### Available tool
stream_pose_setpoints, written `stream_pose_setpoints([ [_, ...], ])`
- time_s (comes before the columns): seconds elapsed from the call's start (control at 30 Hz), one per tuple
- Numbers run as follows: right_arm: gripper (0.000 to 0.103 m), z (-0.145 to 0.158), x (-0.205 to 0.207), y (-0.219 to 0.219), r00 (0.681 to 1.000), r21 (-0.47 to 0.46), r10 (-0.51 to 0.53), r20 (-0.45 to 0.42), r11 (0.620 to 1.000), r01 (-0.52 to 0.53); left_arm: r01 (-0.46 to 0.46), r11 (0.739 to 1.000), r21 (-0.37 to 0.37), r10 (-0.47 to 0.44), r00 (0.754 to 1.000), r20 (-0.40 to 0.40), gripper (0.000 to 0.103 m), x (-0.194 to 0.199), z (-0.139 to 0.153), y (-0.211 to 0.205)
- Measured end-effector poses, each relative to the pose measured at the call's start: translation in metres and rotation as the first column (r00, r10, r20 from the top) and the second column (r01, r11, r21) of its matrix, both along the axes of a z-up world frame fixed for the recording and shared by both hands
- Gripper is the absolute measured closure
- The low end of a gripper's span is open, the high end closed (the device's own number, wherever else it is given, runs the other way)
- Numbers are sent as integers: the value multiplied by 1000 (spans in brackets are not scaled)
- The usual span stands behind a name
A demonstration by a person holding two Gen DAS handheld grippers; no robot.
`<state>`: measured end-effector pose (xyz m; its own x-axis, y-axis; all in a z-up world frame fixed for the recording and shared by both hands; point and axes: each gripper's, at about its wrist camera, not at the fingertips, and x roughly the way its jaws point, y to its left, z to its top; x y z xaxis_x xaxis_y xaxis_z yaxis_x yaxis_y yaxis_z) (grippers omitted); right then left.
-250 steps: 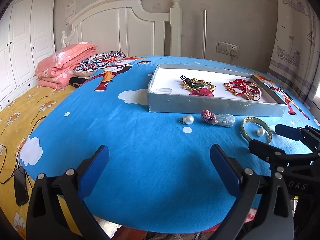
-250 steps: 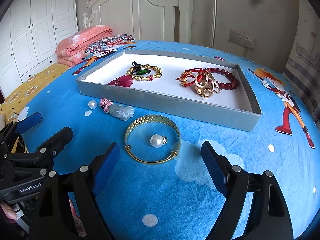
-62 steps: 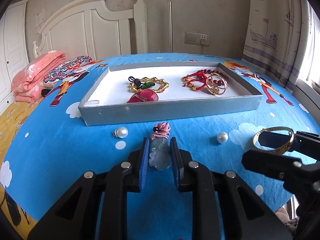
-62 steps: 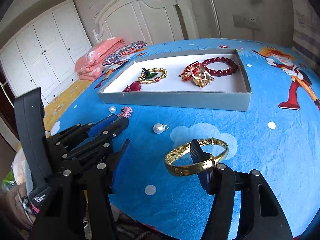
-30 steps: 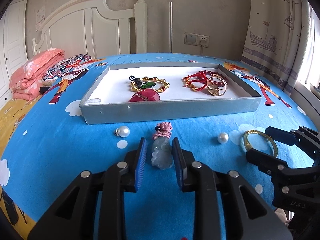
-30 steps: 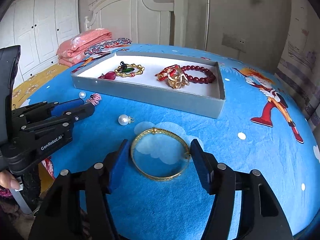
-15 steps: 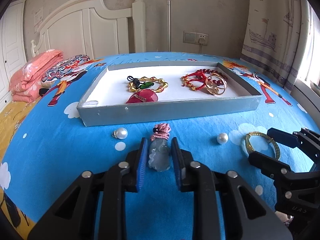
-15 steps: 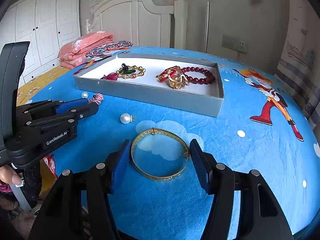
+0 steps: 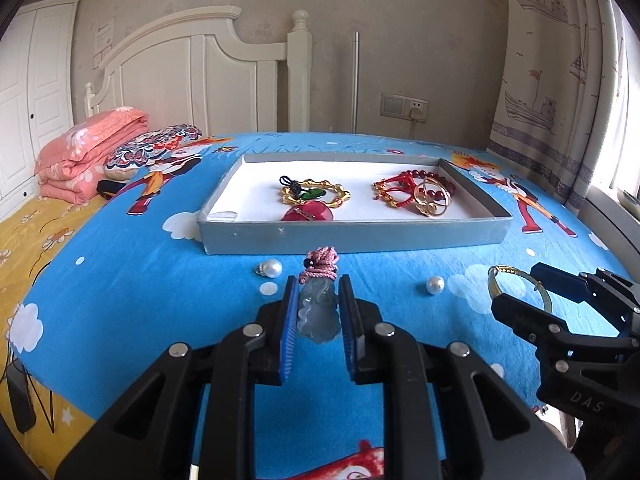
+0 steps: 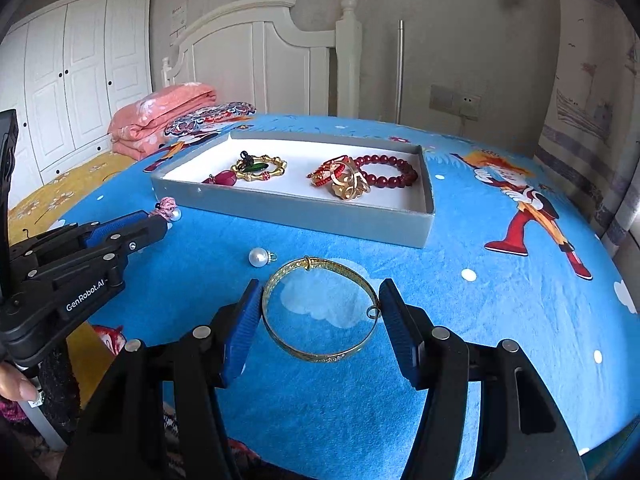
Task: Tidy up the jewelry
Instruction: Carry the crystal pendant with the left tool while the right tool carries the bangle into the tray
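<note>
Left wrist view: we see a pale grey-green carved pendant (image 9: 318, 312) with a pink cord, on the blue bedspread (image 9: 140, 288) before the grey tray (image 9: 352, 236). The left gripper (image 9: 318, 318) is pinching it.

Right wrist view: a thin gold bangle (image 10: 320, 314) lies flat; the right gripper (image 10: 320, 316) brackets it, pads touching its rim.

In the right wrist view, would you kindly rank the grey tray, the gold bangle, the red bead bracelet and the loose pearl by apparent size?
1. Grey tray, clearly largest.
2. Gold bangle; it lies nearest the camera, between the right gripper's fingers.
3. Red bead bracelet; it lies farther away, so its true size against the bangle is unsure.
4. Pearl, smallest.
</note>
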<state>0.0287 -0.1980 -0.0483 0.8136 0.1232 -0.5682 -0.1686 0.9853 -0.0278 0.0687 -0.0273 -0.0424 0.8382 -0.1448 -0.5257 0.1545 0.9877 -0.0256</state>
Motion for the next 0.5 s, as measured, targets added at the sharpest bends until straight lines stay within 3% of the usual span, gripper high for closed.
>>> stream_pose_setpoints([
  [0.27, 46, 10, -2, 8, 996, -13, -67, 52, 998, 68, -53, 998, -44, 55, 998, 42, 83, -11, 6, 15],
  [0.5, 46, 21, 0, 18, 992, -11, -85, 97, 996, 86, -59, 998, -38, 62, 996, 71, 83, -16, 10, 15],
])
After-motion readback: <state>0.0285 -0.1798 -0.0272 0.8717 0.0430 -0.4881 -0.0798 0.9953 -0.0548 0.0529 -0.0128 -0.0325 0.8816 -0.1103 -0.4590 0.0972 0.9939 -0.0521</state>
